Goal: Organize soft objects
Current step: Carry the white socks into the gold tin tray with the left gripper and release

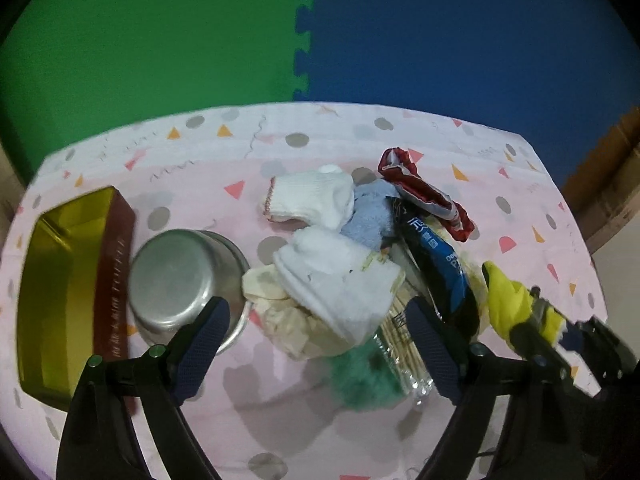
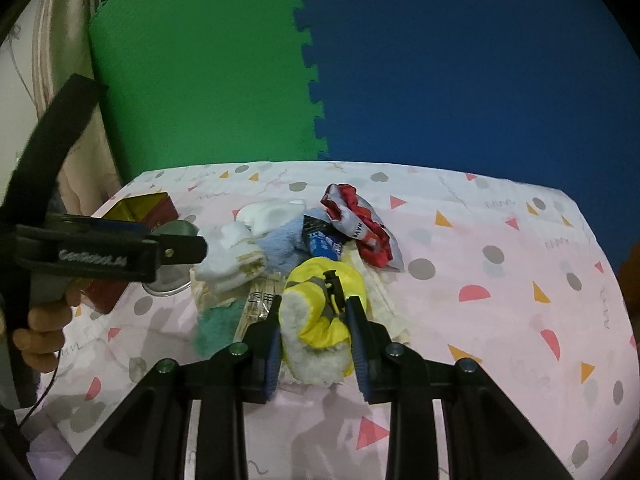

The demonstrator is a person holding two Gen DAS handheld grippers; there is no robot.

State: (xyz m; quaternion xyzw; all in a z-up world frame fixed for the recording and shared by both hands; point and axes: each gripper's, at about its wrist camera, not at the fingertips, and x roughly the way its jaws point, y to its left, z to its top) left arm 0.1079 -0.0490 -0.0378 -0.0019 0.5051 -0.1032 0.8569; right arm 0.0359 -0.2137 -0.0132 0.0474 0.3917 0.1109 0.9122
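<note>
Right gripper [image 2: 314,330] fingers clamp the yellow garment [image 2: 320,312]; left gripper [image 1: 316,344] fingers spread wide, empty.

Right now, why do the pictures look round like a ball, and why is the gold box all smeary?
Left wrist view: a fisheye lens bends the tablecloth edge into a curve with dark corners; the gold box is blurred at the side, and grey shadows fall under the left gripper. Right wrist view: the same bulge, dim light, but the yellow glove held by the right gripper looks fairly sharp.
</note>
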